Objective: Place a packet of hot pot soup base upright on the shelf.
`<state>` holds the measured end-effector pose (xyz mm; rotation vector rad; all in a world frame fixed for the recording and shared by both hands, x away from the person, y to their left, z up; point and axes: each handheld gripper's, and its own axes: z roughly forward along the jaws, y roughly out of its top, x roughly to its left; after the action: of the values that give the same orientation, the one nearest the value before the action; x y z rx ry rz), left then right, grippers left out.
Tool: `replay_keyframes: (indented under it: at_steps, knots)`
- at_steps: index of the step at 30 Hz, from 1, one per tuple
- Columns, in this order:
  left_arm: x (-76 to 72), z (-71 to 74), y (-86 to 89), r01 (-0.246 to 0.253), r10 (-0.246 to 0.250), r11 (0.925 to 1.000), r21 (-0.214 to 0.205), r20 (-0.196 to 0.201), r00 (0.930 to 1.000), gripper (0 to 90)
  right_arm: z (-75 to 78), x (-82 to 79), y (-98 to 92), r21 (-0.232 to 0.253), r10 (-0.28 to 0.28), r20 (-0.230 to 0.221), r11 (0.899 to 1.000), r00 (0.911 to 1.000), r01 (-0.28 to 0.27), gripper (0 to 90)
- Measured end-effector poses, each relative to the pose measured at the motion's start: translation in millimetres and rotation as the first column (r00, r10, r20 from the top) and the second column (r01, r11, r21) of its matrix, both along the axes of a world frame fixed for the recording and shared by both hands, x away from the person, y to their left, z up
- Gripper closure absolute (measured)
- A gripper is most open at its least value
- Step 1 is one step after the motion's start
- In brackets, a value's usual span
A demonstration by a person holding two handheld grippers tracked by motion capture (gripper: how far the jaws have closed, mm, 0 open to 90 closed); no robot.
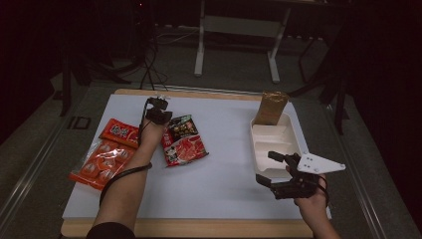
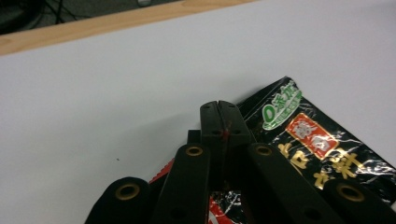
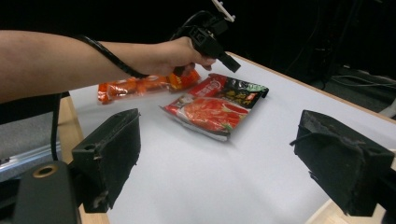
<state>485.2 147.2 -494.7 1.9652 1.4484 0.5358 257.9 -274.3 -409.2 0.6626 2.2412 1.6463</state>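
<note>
A red and black food packet [image 1: 183,140] lies flat near the middle of the white table top [image 1: 219,184]. My left gripper [image 1: 158,113] is over the packet's far left corner. In the left gripper view its jaws [image 2: 218,106] are pressed together with nothing held, and the packet's black end [image 2: 308,140] lies just beside and under them. I cannot tell whether the tips touch it. My right gripper [image 1: 268,168] stands open at the near right, beside the white tray [image 1: 261,149], with nothing between its fingers [image 3: 112,149]. The right gripper view looks across to the packet [image 3: 217,105] and the left gripper [image 3: 233,65].
An orange snack bag [image 1: 102,159] and a smaller red packet [image 1: 119,132] lie at the table's left, beside the left forearm. A brown pouch [image 1: 271,107] stands at the far end of the compartmented tray. The table's wooden rim [image 1: 199,229] runs along the near edge.
</note>
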Motion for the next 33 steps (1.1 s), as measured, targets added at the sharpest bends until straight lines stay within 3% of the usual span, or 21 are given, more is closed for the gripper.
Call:
replay_keyframes:
  at_steps: [11,15,17,23,28,33]
  knots:
    - [12.6,-11.1,-3.5,-0.014,0.015,0.9996,0.024,-0.067,0.9976,90.0,-2.4,1.3,0.4,-0.009,0.006,-0.013,1.000,0.9999,-0.006,14.4]
    - [13.1,-10.7,-3.4,-0.010,0.012,0.9996,0.026,-0.073,0.9973,90.0,-2.8,1.5,0.7,-0.011,0.006,-0.015,1.000,0.9999,-0.006,14.4]
    - [14.6,-13.0,-2.9,-0.013,0.016,0.9988,0.048,-0.071,0.9974,90.0,-3.0,1.8,1.4,-0.011,0.009,-0.018,1.000,0.9998,-0.009,14.4]
    - [16.8,-14.3,-2.8,-0.016,0.019,0.9994,0.030,-0.089,0.9959,90.0,-4.5,3.0,2.1,-0.010,0.013,-0.026,1.000,0.9996,-0.013,14.5]
    - [16.1,-17.7,-10.3,0.040,-0.035,0.9986,0.035,-0.140,0.9895,90.0,-3.8,3.6,2.7,-0.002,0.017,-0.032,1.000,0.9993,-0.018,14.5]
    - [12.0,-22.8,-16.4,0.073,-0.067,0.9967,0.036,-0.149,0.9865,90.0,-3.1,3.4,2.1,0.004,0.019,-0.033,1.000,0.9993,-0.019,14.5]
